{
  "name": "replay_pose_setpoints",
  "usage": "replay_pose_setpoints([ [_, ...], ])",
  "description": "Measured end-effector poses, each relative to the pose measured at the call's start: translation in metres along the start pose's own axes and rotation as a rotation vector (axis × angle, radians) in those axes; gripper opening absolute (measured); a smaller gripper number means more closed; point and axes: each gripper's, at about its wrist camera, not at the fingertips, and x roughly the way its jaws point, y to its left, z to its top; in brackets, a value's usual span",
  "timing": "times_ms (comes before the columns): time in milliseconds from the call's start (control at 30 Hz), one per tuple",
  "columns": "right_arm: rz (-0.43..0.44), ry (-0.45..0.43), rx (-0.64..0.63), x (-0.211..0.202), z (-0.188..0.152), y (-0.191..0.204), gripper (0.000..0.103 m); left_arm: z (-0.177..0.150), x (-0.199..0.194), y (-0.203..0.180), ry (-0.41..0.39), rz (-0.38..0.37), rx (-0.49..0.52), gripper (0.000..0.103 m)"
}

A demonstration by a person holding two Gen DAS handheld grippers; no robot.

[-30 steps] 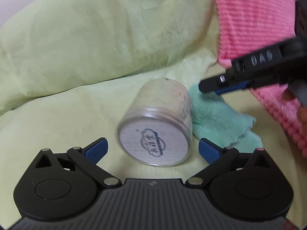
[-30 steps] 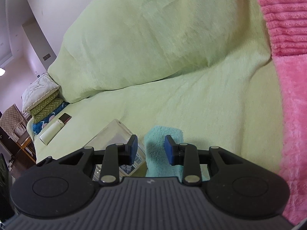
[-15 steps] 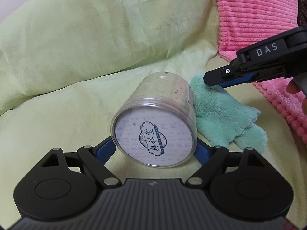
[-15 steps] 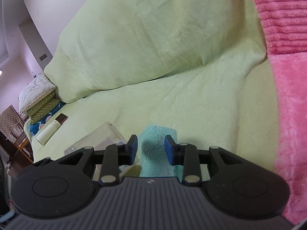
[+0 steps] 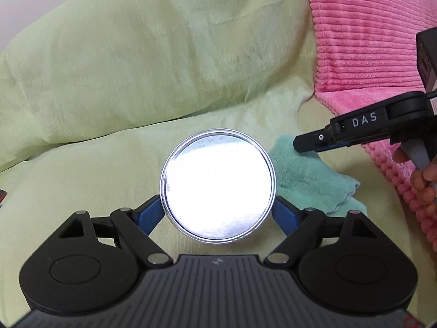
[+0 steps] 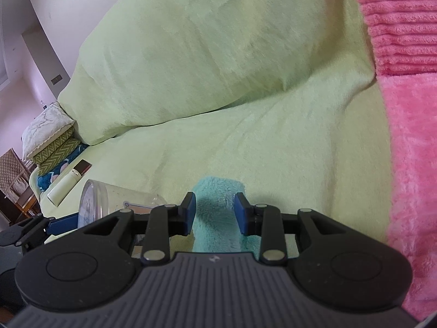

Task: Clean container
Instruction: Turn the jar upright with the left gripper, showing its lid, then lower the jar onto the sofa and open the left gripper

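A clear round plastic container with a shiny flat end lies on its side, end toward the left wrist camera. My left gripper is shut on it, one blue pad on each side. It also shows in the right wrist view, at lower left. A folded teal cloth lies on the green blanket just right of the container. My right gripper is open, its pads either side of the cloth and above it. The right gripper also shows in the left wrist view, over the cloth's far edge.
A light green blanket covers the surface and rises in a fold behind. A pink ribbed blanket lies along the right. At the far left of the right wrist view are a white bottle, a small dark box and stacked pillows.
My left gripper closed around the container and turned its end square to the camera, so it now glares white. The right gripper sank a little toward the teal cloth.
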Motion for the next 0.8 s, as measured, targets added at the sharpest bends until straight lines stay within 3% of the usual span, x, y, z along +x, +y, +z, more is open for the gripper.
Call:
replay_pose_setpoints([
  [800,-0.004,-0.005,-0.02,-0.008,0.001,0.003,0.029,-0.01,-0.008,0.008,0.023,0.023,0.023,0.086],
])
